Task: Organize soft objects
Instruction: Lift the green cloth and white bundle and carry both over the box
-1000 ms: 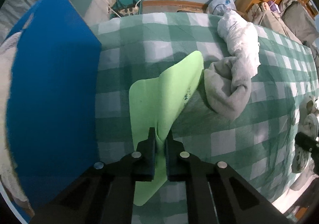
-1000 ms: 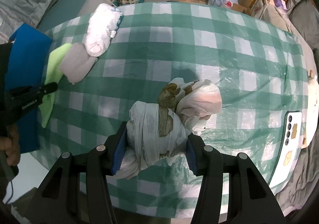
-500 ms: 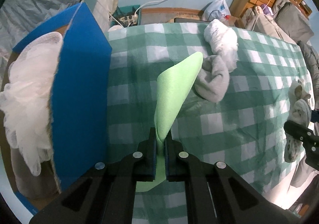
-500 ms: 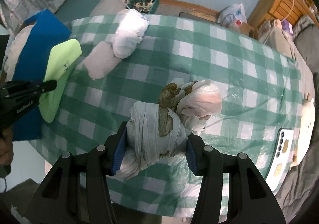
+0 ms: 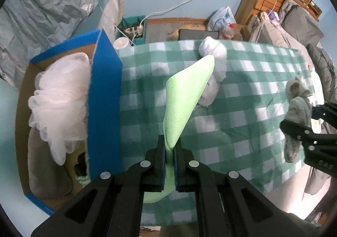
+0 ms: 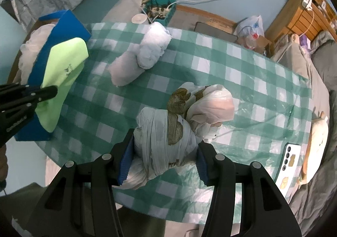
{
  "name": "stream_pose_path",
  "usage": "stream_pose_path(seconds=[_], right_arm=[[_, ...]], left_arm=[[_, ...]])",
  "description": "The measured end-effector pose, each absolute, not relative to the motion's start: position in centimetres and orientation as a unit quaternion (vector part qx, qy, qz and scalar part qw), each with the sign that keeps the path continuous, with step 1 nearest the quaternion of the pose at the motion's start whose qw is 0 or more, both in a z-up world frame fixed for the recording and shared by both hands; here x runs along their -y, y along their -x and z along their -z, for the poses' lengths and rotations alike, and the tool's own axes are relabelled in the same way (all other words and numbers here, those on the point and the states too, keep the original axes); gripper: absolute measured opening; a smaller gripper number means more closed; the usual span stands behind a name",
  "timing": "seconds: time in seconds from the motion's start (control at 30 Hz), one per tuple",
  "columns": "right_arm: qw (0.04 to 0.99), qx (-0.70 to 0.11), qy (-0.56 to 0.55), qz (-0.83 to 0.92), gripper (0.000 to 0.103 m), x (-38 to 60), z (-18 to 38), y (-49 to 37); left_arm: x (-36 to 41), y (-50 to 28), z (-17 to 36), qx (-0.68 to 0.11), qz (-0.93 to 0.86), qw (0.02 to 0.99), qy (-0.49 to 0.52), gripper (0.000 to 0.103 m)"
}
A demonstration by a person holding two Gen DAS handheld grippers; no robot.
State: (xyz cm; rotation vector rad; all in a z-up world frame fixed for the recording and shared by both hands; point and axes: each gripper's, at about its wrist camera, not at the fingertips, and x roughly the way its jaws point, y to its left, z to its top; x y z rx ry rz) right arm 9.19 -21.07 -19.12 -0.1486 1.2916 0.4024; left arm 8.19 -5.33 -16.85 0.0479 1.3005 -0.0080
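Both lifted clear of the checked bench (image 5: 242,148), the left hand-held gripper (image 5: 168,165) pinches a green cloth (image 5: 185,98) and the right hand-held gripper (image 6: 164,161) clasps a knotted bundle (image 6: 166,138), bound for the blue box (image 5: 105,100) at left.

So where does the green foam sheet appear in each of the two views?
Left wrist: green foam sheet at centre, pinched in the left gripper.
Right wrist: at the left edge.
Shared landmark: the blue box, beside the sheet in both views.
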Motion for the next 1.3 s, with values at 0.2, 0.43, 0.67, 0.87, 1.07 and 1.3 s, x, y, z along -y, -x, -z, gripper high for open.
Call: stream_pose_path(seconds=[0.2,0.43,0.67,0.87,1.07,1.3], right_arm=[[0.779,-0.591,0.072,-0.195,0.052,20.6,17.7,-9.0],[0.782,-0.582,0.082,-0.208,0.051,19.8,16.1,-9.0],[0.784,-0.572,0.087,-0.224,0.051,18.6,14.4,-9.1],[0.786,-0.560,0.097,-0.244,0.052,16.9,13.0,-9.1],[0.782,-0.553,0.107,-0.265,0.052,14.8,12.2,-9.1],[0.776,-0.545,0.119,-0.295,0.052,11.8,11.4,-9.1]], left_arm=[[5.8,-7.1,14.2,-0.596,0.004,0.803,-0.022,0.006],[5.9,-6.4,12.4,-0.586,-0.003,0.810,-0.029,0.007],[5.2,-5.7,10.8,-0.577,-0.015,0.816,-0.024,0.007],[3.6,-5.3,9.9,-0.573,-0.028,0.819,-0.008,0.006],[1.5,-4.5,9.3,-0.570,-0.048,0.820,0.007,0.007],[-1.2,-3.7,9.3,-0.571,-0.078,0.817,0.027,0.007]])
